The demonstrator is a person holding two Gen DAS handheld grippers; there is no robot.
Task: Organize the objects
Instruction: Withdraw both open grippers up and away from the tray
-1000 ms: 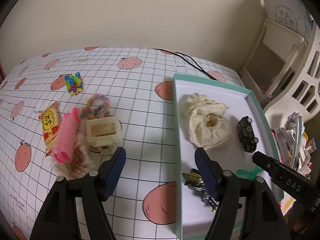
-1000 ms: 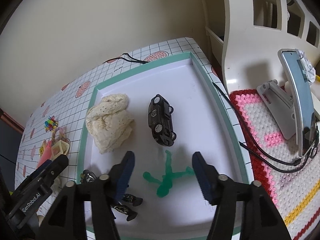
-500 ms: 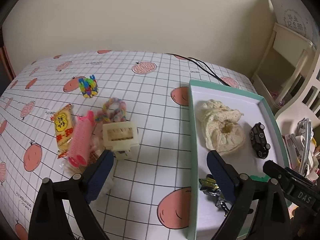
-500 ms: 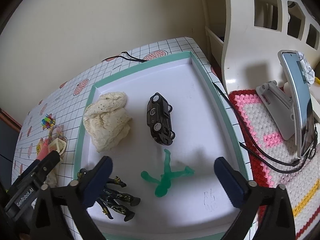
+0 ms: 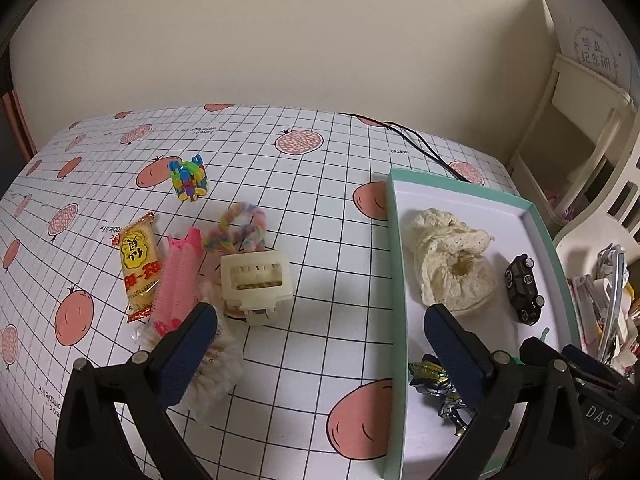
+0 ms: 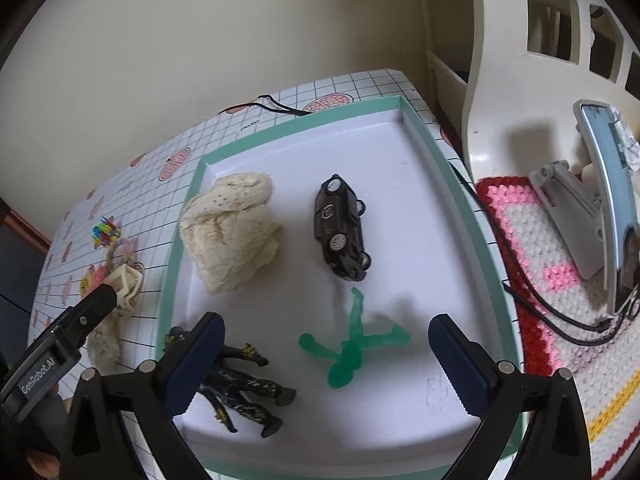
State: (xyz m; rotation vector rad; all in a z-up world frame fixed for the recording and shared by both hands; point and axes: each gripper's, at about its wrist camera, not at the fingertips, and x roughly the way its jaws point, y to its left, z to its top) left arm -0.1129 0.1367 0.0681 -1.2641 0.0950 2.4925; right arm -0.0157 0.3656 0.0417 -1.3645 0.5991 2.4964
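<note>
Left wrist view: left gripper (image 5: 318, 346), jaws wide and empty, hangs over the tablecloth (image 5: 320, 208) beside the tray's (image 5: 394, 280) left rim; cream hair claw (image 5: 256, 280) lies ahead-left and is best straddled squarely. Right wrist view: right gripper (image 6: 324, 364), jaws wide and empty, hangs over the green figure (image 6: 350, 344) near the tray's front edge. Both jaws are far wider than a second ago.

1. A plain cream wall (image 5: 280, 32) backs the scene.
2. The worktop (image 5: 320, 184) wears a white grid-patterned cover with pink fruit prints.
3. White cut-out furniture (image 6: 520, 40) stands to the right, beside a crocheted mat (image 6: 540, 240).
</note>
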